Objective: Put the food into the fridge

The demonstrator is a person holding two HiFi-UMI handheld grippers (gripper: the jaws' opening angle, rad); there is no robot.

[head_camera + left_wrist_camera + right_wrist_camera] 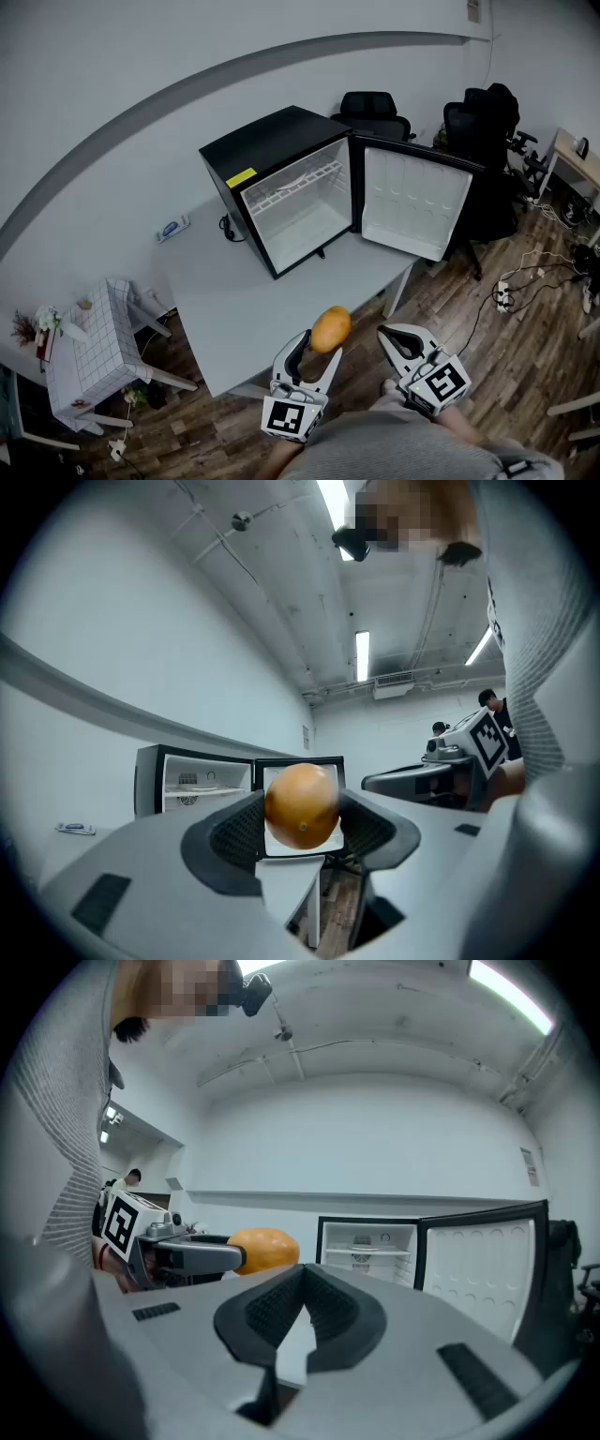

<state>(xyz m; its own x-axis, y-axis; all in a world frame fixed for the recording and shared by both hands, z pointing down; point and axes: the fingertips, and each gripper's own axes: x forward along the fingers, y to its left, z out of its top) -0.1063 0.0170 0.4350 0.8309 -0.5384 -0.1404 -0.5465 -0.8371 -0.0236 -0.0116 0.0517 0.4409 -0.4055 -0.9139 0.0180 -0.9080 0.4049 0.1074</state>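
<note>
An orange is clamped between the jaws of my left gripper, held in the air off the near edge of the grey table. In the left gripper view the orange fills the gap between the pads of the left gripper. My right gripper hovers just right of it, shut and empty; its own view shows the right gripper with pads touching and the orange off to the left. The black mini fridge stands on the table with its door swung open to the right.
The fridge interior is white with a wire shelf. A small blue-and-white item lies at the table's left end. A white side table with a checked cloth stands at lower left. Black office chairs and floor cables are behind and to the right.
</note>
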